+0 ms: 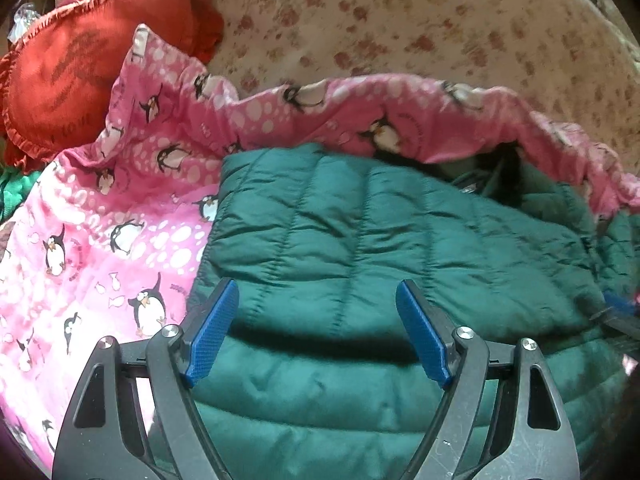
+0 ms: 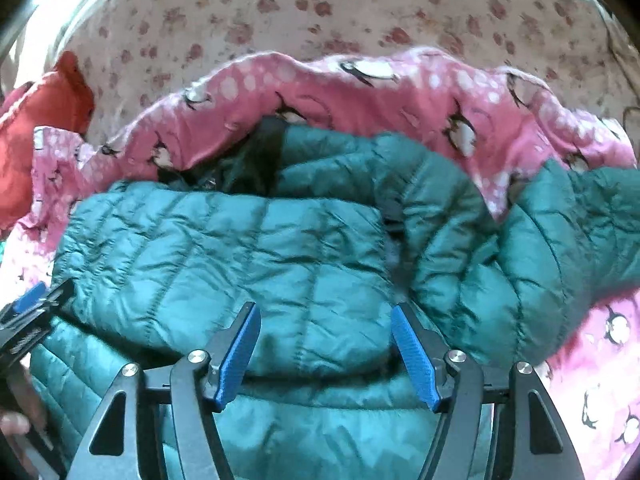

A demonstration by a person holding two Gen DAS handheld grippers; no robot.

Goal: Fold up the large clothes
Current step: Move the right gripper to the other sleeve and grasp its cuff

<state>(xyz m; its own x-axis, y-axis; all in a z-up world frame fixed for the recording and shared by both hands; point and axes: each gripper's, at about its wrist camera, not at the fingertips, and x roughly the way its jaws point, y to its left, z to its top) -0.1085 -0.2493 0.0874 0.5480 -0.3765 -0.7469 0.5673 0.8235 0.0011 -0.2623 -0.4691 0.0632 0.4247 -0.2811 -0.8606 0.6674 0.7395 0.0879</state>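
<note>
A dark green quilted puffer jacket (image 1: 360,220) lies folded over itself on a pink penguin-print blanket (image 1: 100,220). My left gripper (image 1: 316,292) is open just above the jacket's near fold, blue pads apart, holding nothing. In the right wrist view the jacket (image 2: 240,248) fills the middle, with a sleeve (image 2: 552,240) bunched to the right. My right gripper (image 2: 324,316) is open over the jacket's folded edge, empty. The left gripper's tip (image 2: 28,304) shows at the left edge of the right wrist view. The right gripper's tip (image 1: 620,312) shows at the right edge of the left wrist view.
The pink blanket (image 2: 400,92) bunches up in a ridge behind the jacket. A floral bedsheet (image 1: 400,20) lies beyond it. A red frilled cushion (image 1: 72,68) sits at the far left, also seen in the right wrist view (image 2: 44,112).
</note>
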